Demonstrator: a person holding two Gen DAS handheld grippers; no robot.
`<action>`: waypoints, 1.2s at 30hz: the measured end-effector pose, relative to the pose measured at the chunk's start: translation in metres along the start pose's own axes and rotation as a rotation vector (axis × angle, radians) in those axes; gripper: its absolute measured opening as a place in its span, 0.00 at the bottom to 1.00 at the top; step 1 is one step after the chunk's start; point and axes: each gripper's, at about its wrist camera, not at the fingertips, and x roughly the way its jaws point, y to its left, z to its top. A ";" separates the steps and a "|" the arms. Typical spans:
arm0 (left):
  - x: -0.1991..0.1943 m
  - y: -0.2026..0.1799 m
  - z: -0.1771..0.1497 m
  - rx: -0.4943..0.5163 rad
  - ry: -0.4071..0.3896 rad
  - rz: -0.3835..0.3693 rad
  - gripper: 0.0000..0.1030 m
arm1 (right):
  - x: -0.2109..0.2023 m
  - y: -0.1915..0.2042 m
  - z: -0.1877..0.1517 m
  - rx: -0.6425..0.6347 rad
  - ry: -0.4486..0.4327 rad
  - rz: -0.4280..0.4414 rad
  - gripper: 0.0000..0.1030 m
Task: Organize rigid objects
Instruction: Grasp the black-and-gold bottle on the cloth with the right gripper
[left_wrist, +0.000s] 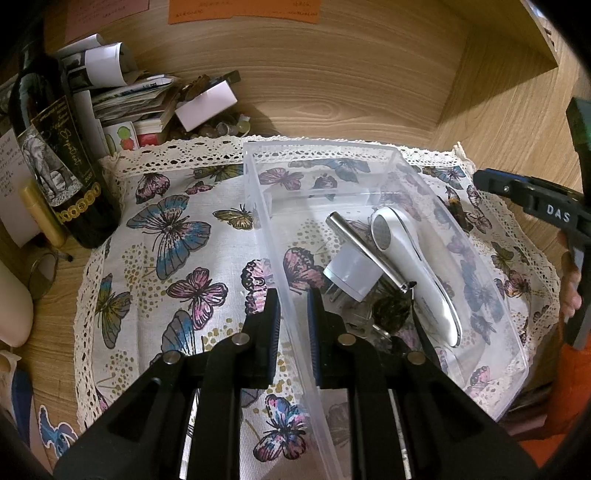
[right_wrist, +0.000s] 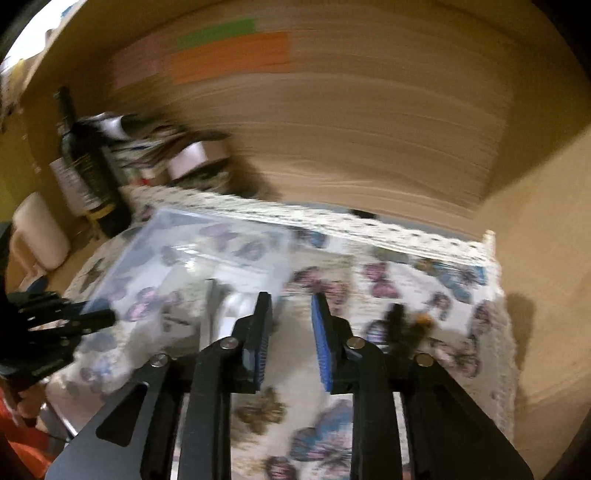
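Clear plastic bin is sitting on the butterfly cloth, holding a white handheld device, a metal rod and a white plug adapter. Left gripper is clamping the bin's near-left wall, one finger outside and one inside, pads pressing the plastic. Right gripper is hanging over bare cloth just right of the bin, jaws slightly parted and gripping nothing; that view is blurring. A dark wine bottle is standing beyond the cloth's left edge.
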 end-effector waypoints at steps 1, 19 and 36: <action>0.000 0.000 0.000 0.001 0.000 0.000 0.13 | 0.000 -0.008 -0.001 0.016 0.002 -0.022 0.28; 0.000 -0.001 -0.001 -0.004 0.004 0.001 0.13 | 0.067 -0.102 -0.037 0.231 0.220 -0.128 0.41; 0.001 0.001 -0.001 0.002 0.003 0.004 0.13 | 0.083 -0.080 -0.033 0.186 0.231 -0.120 0.21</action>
